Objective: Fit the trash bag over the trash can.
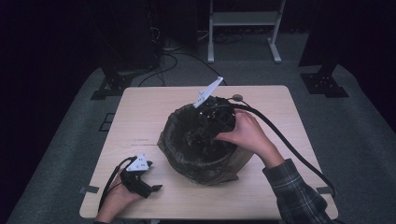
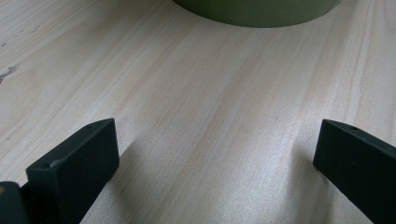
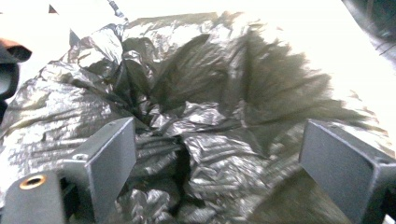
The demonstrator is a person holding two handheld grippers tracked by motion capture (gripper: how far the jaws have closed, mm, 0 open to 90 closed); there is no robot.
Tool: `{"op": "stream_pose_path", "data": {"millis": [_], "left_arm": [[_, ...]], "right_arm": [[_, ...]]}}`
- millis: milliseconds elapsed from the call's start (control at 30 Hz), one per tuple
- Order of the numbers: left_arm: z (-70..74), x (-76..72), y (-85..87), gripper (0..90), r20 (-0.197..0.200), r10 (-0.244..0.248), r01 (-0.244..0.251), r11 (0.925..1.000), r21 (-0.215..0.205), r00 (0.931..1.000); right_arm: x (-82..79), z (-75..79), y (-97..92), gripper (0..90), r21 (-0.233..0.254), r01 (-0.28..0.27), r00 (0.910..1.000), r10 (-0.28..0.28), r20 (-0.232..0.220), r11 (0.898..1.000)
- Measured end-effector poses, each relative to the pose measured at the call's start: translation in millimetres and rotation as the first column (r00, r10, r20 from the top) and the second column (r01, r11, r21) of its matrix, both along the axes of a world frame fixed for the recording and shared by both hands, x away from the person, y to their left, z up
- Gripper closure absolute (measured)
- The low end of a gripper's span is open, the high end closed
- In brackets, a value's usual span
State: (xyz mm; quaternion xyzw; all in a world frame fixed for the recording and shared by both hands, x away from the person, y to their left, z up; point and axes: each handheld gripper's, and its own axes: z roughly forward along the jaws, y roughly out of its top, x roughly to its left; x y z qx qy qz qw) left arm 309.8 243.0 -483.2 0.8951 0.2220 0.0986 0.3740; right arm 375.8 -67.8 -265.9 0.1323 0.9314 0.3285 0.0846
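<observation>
The bin (image 1: pixel 205 165) sits at the table's (image 1: pixel 140 121) centre, lined with a black bag (image 1: pixel 196 135) whose folds swallow most detail; in the high view the bin's inside is too dark to read, and the right gripper (image 1: pixel 212 123) is half lost against it, its grey plate poking out toward 12 o'clock, its tips hidden by the hand (image 1: pixel 247 135) and the liner. In the right gripper view the bag (image 3: pixel 205 121) spreads crumpled ahead, overexposed at 12 o'clock; the jaws stand wide apart, released, with plastic lying between them but nothing pinched. The left gripper (image 1: pixel 140 179) rests at 7 o'clock from the bin, well apart from it; in its own view the jaws are spread wide over bare wood (image 2: pixel 205 121), gripping nothing; the bin's green base (image 2: pixel 257 11) is cut off at 12 o'clock.
</observation>
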Motion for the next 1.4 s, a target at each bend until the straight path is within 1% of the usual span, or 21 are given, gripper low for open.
{"op": "stream_pose_path", "data": {"millis": [33, 67, 133, 167, 233, 300, 367, 567, 600, 700, 800, 933, 1033, 1067, 1167, 1200, 1233, 1267, 1300, 1333, 1400], "left_arm": [[0.0, 0.0, 0.0, 0.0, 0.000, 0.000, 0.000, 1.0000, 0.001, 1.0000], [0.0, 0.0, 0.0, 0.0, 0.000, 0.000, 0.000, 1.0000, 0.000, 1.0000], [0.1, 0.0, 0.0, 0.0, 0.001, 0.000, 0.000, 1.0000, 0.001, 1.0000], [0.1, 0.0, 0.0, 0.0, 0.001, 0.001, -0.001, 1.0000, 0.001, 1.0000], [0.0, 0.0, 0.0, 0.0, 0.000, 0.000, 0.000, 1.0000, 0.001, 1.0000], [0.0, 0.0, 0.0, 0.0, 0.001, 0.000, 0.000, 1.0000, 0.001, 1.0000], [0.1, 0.0, 0.1, 0.0, 0.001, 0.000, 0.000, 1.0000, 0.001, 1.0000], [0.1, 0.0, 0.0, 0.0, 0.001, 0.000, 0.000, 1.0000, 0.001, 1.0000], [0.1, 0.0, 0.0, 0.0, 0.001, 0.000, 0.000, 1.0000, 0.001, 1.0000], [0.1, 0.0, 0.0, 0.0, 0.001, 0.000, 0.000, 1.0000, 0.001, 1.0000], [0.1, 0.0, 0.0, 0.0, 0.001, 0.000, 0.000, 1.0000, 0.001, 1.0000], [0.1, 0.0, 0.0, 0.0, 0.001, 0.000, 0.000, 1.0000, 0.001, 1.0000], [0.0, 0.0, 0.0, 0.0, 0.001, 0.000, 0.000, 1.0000, 0.001, 1.0000], [0.1, 0.0, 0.0, 0.0, 0.001, 0.000, 0.000, 1.0000, 0.001, 1.0000], [0.2, 0.0, 0.1, 0.0, 0.000, 0.000, 0.000, 1.0000, 0.003, 1.0000], [0.2, 0.0, 0.1, 0.0, 0.000, 0.000, 0.000, 1.0000, 0.002, 1.0000], [0.2, 0.0, 0.1, 0.0, 0.000, 0.000, 0.000, 1.0000, 0.002, 1.0000], [0.2, 0.0, 0.1, 0.0, 0.000, 0.000, 0.000, 1.0000, 0.002, 1.0000], [0.2, 0.0, 0.1, 0.0, 0.000, 0.000, 0.000, 1.0000, 0.002, 1.0000], [0.2, 0.0, 0.1, 0.0, 0.000, 0.000, 0.000, 1.0000, 0.002, 1.0000], [0.2, 0.0, 0.1, 0.0, 0.000, 0.000, 0.000, 1.0000, 0.002, 1.0000]], "right_arm": [[-1.8, 0.9, -4.5, 9.7, 0.023, 0.004, 0.9999, -0.004, 0.010, 1.000], [-3.3, 2.8, -12.8, 9.7, 0.038, 0.008, 1.0000, -0.008, 0.002, 0.999], [-6.9, 3.8, -20.2, 9.7, 0.049, 0.021, 0.9994, -0.022, 0.026, 0.999], [-8.8, 4.7, -25.6, 9.7, 0.074, 0.020, 0.9995, -0.022, 0.022, 0.997], [-9.8, 5.9, -29.3, 9.8, 0.078, 0.028, 0.9994, -0.030, 0.017, 0.997], [-13.9, 7.1, -37.1, 9.7, 0.105, 0.033, 0.9984, -0.037, 0.043, 0.994], [-17.2, 8.2, -46.3, 9.7, 0.135, 0.033, 0.9986, -0.038, 0.036, 0.990], [-29.1, 6.9, -70.4, 9.8, 0.182, 0.050, 0.9955, -0.064, 0.071, 0.982], [-33.3, 5.8, -78.5, 9.7, 0.197, 0.058, 0.9950, -0.073, 0.069, 0.979], [-37.9, 3.9, -86.4, 9.7, 0.213, 0.061, 0.9938, -0.079, 0.078, 0.975], [-47.2, -3.2, -100.6, 9.8, 0.236, 0.072, 0.9935, -0.090, 0.069, 0.969], [-52.5, -11.5, -109.1, 9.8, 0.247, 0.083, 0.9931, -0.101, 0.060, 0.965], [-57.3, -23.3, -118.5, 9.7, 0.266, 0.097, 0.9924, -0.113, 0.048, 0.959], [-60.6, -30.3, -123.6, 9.7, 0.280, 0.109, 0.9910, -0.126, 0.044, 0.954], [-63.7, -36.9, -128.6, 9.8, 0.296, 0.115, 0.9906, -0.132, 0.037, 0.948], [-66.5, -44.2, -133.3, 9.8, 0.313, 0.119, 0.9900, -0.137, 0.035, 0.942], [-66.5, -44.2, -133.3, 9.8, 0.313, 0.119, 0.9900, -0.137, 0.035, 0.942], [-69.4, -52.3, -137.0, 9.8, 0.320, 0.124, 0.9891, -0.143, 0.037, 0.939], [-69.4, -52.3, -137.0, 9.8, 0.320, 0.124, 0.9891, -0.143, 0.037, 0.939], [-72.5, -60.9, -140.3, 9.8, 0.334, 0.127, 0.9880, -0.149, 0.042, 0.934], [-73.7, -65.3, -141.8, 9.8, 0.339, 0.128, 0.9876, -0.151, 0.042, 0.932]]}}
